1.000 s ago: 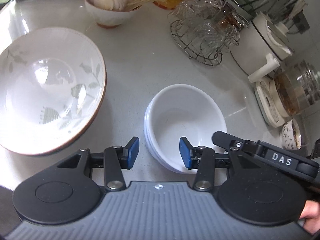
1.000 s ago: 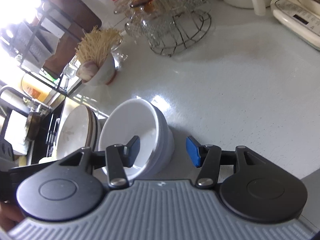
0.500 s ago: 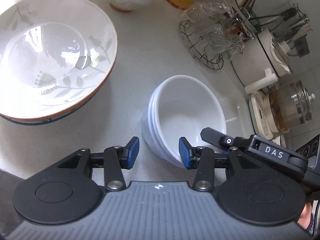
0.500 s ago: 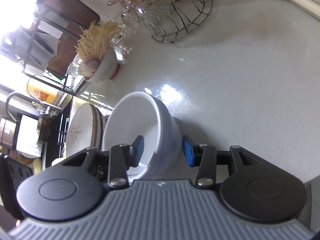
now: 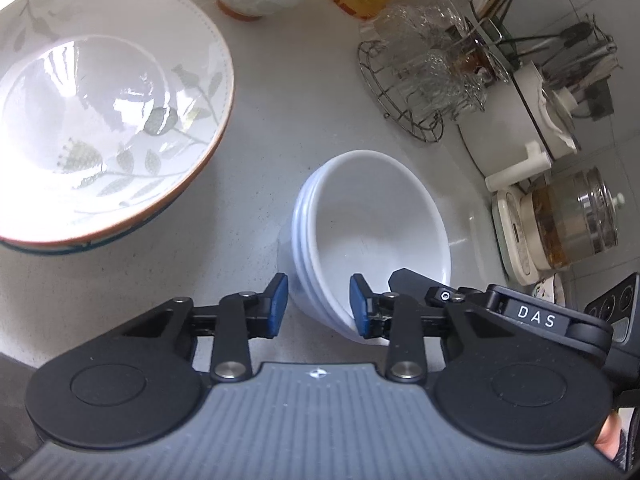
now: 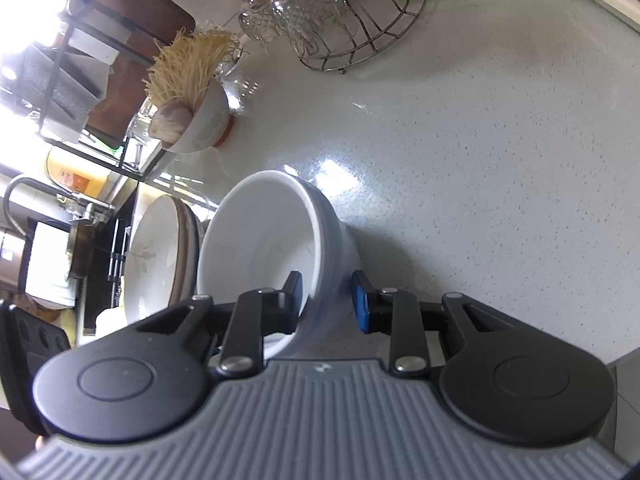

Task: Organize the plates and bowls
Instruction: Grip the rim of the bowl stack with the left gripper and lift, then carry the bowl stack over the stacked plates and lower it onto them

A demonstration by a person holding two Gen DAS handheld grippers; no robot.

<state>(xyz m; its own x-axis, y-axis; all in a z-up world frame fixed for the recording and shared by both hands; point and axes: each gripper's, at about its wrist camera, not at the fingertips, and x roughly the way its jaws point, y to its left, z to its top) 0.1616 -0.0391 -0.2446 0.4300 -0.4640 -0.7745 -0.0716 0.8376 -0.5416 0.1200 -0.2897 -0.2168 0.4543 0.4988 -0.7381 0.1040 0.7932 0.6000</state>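
A stack of plain white bowls point(image 5: 372, 220) stands on the grey counter, also in the right wrist view point(image 6: 272, 248). My left gripper point(image 5: 318, 306) is open and straddles the stack's near-left rim, one pad outside, one inside. My right gripper point(image 6: 328, 300) is open and straddles the rim on the opposite side, left finger inside the bowl; its black body shows in the left wrist view point(image 5: 500, 308). A large leaf-patterned bowl point(image 5: 104, 104) with a brown rim sits to the left, also in the right wrist view point(image 6: 160, 248).
A small bowl with garlic and dry noodles point(image 6: 192, 116) stands at the back. A wire rack of glass cups point(image 5: 420, 80), a white pot point(image 5: 516, 128), a glass kettle on its base point(image 5: 568, 216) and a utensil rack point(image 5: 560, 40) line the right. A sink with faucet point(image 6: 40, 196) lies beyond the bowls.
Both grippers have moved in on the white bowl stack and their jaws have narrowed around its rim. The stack looks tilted slightly in the right wrist view.
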